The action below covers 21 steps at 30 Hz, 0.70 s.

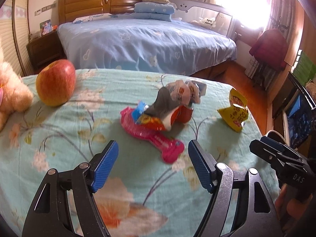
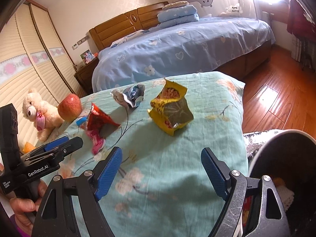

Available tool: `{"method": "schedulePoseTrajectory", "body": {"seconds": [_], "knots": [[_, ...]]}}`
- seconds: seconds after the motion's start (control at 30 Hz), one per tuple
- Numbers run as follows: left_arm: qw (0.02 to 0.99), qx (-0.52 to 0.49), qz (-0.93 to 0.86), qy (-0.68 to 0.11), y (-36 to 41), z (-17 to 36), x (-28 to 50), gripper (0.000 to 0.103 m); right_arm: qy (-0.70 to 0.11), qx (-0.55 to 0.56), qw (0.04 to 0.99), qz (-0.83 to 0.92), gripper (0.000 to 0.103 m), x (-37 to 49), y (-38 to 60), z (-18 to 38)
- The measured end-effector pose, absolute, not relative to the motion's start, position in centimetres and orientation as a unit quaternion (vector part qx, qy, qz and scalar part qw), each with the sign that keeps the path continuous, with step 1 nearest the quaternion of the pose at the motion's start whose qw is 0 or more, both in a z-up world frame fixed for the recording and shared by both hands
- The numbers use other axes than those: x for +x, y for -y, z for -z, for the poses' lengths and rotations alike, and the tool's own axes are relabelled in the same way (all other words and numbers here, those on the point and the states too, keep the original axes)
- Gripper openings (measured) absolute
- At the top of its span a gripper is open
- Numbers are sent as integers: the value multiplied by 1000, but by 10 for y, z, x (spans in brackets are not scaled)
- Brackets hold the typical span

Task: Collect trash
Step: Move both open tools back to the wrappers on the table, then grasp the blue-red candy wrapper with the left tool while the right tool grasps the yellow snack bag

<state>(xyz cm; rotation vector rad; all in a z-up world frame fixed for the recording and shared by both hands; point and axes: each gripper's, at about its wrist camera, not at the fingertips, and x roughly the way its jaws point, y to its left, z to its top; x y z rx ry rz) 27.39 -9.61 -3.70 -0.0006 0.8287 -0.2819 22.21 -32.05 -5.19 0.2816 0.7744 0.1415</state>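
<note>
On the floral green bedspread [image 1: 59, 138] lie several wrappers: a pink wrapper [image 1: 156, 140], a red-orange snack bag [image 1: 158, 122], a crumpled grey-white wrapper [image 1: 177, 94] and a yellow snack bag [image 1: 235, 114]. My left gripper [image 1: 153, 165] is open and empty, just short of the pink wrapper. In the right wrist view my right gripper [image 2: 161, 169] is open and empty, short of the yellow bag [image 2: 169, 110]. The red bag [image 2: 98, 120], the pink wrapper [image 2: 96, 140] and the grey wrapper [image 2: 130, 96] lie to its left. The left gripper [image 2: 59, 146] shows at the left there.
A red apple [image 1: 56, 82] and a plush bear [image 1: 9, 98] sit at the left of the bedspread. A dark trash bin [image 2: 286, 158] with items inside stands at the right edge. A blue bed [image 1: 148, 41] lies beyond, with wooden floor [image 2: 276, 98] to the right.
</note>
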Motion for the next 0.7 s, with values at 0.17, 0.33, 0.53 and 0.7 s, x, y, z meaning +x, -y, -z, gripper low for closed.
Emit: {"method": "schedulePoseTrajectory", "body": {"seconds": [0.17,0.33,0.53,0.7], "knots": [[905,7,139,-402,102,39,290,76,-376,140,914,-64,84,239,325,53],[906,12,136,-401,105,43,302,76,-380,143,911,-63,84,253,327,55],[908,25,135,-397,109,48,308,75,-389,146,908,-59,83,264,325,59],[906,34,139,-398,114,52,309,58,-394,142,906,-56,66,268,324,61]]}}
